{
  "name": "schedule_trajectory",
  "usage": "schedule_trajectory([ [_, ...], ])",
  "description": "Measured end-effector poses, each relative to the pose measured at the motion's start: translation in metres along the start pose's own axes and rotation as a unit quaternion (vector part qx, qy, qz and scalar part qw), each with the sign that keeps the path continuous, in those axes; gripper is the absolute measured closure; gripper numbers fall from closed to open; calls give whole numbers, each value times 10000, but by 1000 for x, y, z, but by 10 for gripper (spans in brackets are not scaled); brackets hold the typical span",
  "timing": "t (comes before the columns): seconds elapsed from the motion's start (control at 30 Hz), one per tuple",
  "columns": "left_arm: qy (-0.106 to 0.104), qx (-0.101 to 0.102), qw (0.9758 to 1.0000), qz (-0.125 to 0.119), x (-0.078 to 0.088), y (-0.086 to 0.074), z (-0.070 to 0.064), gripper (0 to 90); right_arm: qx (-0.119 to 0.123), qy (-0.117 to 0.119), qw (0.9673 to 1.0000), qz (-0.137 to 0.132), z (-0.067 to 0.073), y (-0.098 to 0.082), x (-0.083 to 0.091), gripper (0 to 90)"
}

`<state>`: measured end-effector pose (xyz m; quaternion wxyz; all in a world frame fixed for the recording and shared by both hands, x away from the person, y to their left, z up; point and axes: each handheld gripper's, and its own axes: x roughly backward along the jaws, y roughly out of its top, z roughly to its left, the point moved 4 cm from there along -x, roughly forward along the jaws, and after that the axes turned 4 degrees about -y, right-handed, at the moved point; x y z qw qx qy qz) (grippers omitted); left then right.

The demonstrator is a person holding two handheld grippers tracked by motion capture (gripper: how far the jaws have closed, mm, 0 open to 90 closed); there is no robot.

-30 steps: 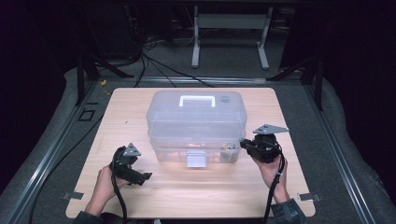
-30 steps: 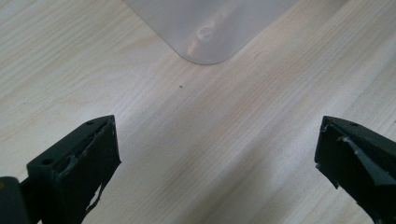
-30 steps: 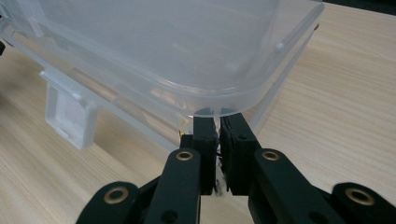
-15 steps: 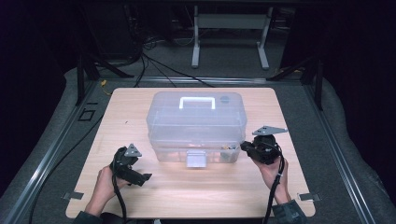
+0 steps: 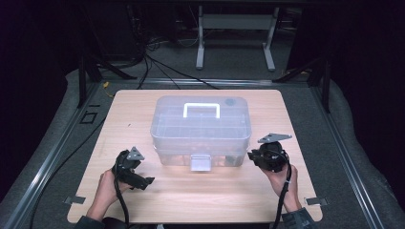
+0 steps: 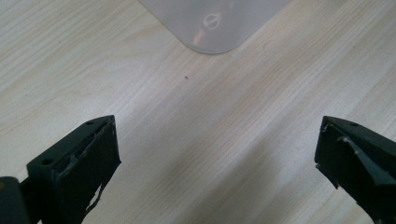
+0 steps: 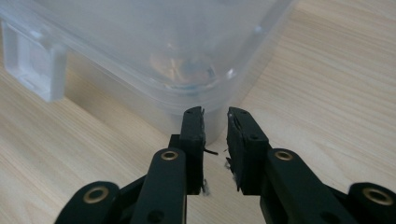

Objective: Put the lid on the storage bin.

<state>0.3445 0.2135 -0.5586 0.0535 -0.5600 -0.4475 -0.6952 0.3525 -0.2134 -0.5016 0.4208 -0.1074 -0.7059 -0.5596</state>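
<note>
Stage of work at the clear storage box. The translucent lidded box [image 5: 200,131] stood near the middle of the worktop [image 5: 143,100], its white carry handle [image 5: 201,110] lying flat on the lid and its front latch [image 5: 200,162] hanging down toward us. The lid sat on the box, and we judged the latch not yet opened, so the work on the box remained almost wholly ahead. Our left tongs [image 6: 215,163] rested low on the worktop, just off the box's front left corner, spread wide with nothing between them. Our right tongs [image 7: 215,140] pointed at the box's front right corner, close to its wall; their jaws had just been parting, a narrow gap stood between the pads, and they held nothing. Whether they touched the wall we could not tell.
</note>
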Motion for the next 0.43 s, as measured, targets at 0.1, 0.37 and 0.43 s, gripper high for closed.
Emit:
schedule_trajectory([
  [0.1,24,7,10000,18,-1,-1,2,0,-59,-63,10000,46,-6,-7,1,674],
  [0.37,44,102,9999,76,-6,-5,8,0,-318,-59,9986,421,-26,-42,-16,347],
  [0.43,33,144,9999,44,-7,-6,9,0,-385,-129,9977,539,-31,-50,-21,257],
])
